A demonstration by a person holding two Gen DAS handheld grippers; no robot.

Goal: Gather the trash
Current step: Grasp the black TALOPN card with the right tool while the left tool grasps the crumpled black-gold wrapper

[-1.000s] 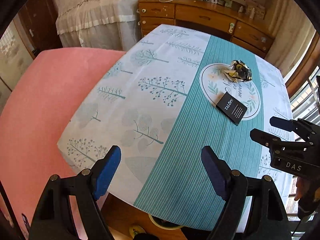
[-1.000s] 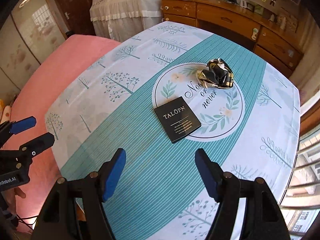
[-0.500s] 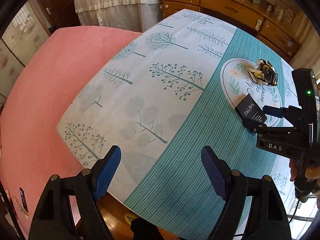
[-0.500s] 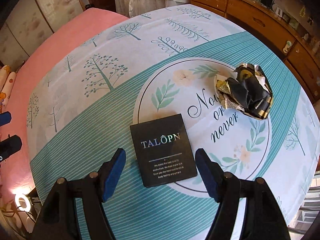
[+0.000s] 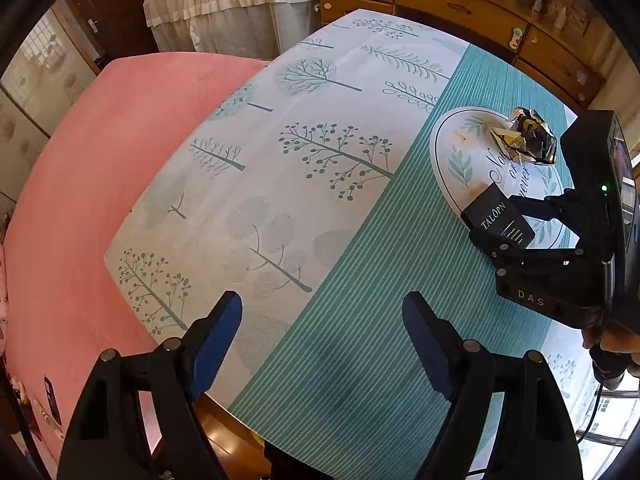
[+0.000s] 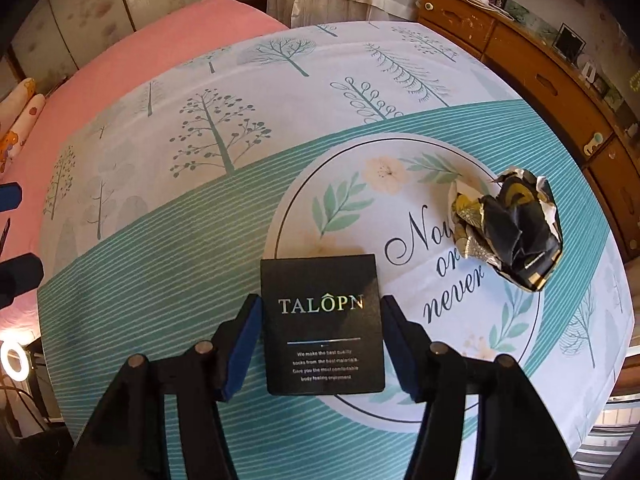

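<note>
A flat black card printed TALOPN (image 6: 323, 324) lies on the table's round flower print; it also shows in the left wrist view (image 5: 498, 218). My right gripper (image 6: 321, 312) is low over it with one blue pad on each side of the card, and I cannot tell whether the pads touch it. The right gripper also shows in the left wrist view (image 5: 500, 220). A crumpled black and gold wrapper (image 6: 510, 228) lies beyond and right of the card, seen too in the left wrist view (image 5: 528, 140). My left gripper (image 5: 322, 344) is open and empty above the table's near edge.
The round table has a white and teal tree-print cloth (image 5: 320, 160). A pink bed (image 5: 80, 184) lies to the left. A wooden dresser (image 6: 540, 80) stands behind the table. A ring light (image 6: 12, 360) glows at lower left.
My right gripper has moved forward and down to the black card, and its jaws have narrowed around it. The left gripper has drifted slightly and stays open.
</note>
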